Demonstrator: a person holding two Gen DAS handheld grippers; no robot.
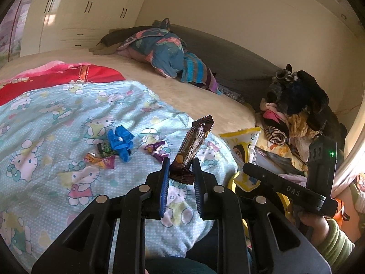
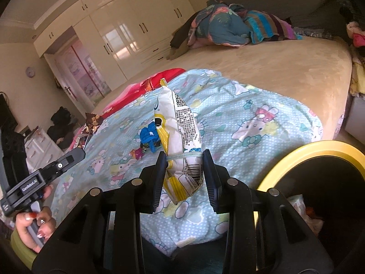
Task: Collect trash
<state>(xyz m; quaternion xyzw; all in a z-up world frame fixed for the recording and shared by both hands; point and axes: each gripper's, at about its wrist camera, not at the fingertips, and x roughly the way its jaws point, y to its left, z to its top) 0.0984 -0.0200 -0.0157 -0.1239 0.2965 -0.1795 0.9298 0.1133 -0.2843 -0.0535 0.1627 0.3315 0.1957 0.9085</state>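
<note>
Bed quilt (image 1: pixel 57 118), soft cotton | left claw (image 1: pixel 181 166) pinches glossy brown wrapper (image 1: pixel 191 146) | right claw (image 2: pixel 184 159) grips crinkled white-yellow packet (image 2: pixel 180 132)

A white-and-yellow snack packet (image 2: pixel 180 141) is pinched upright at its lower part by the right gripper (image 2: pixel 184 159), jaws closed against both sides, over a Hello Kitty blanket (image 2: pixel 251 123). A yellow-rimmed bin (image 2: pixel 317 148) is seen just right of the gripper, some trash lying inside. Small wrappers are scattered on the blanket: a blue wrapper (image 2: pixel 148 135) and a small colourful wrapper (image 2: pixel 136 153). At far left the left gripper (image 2: pixel 75 154) is held by a hand (image 2: pixel 36 223), a brown wrapper (image 2: pixel 92 121) seen just beyond its tip; grip unclear.
</note>
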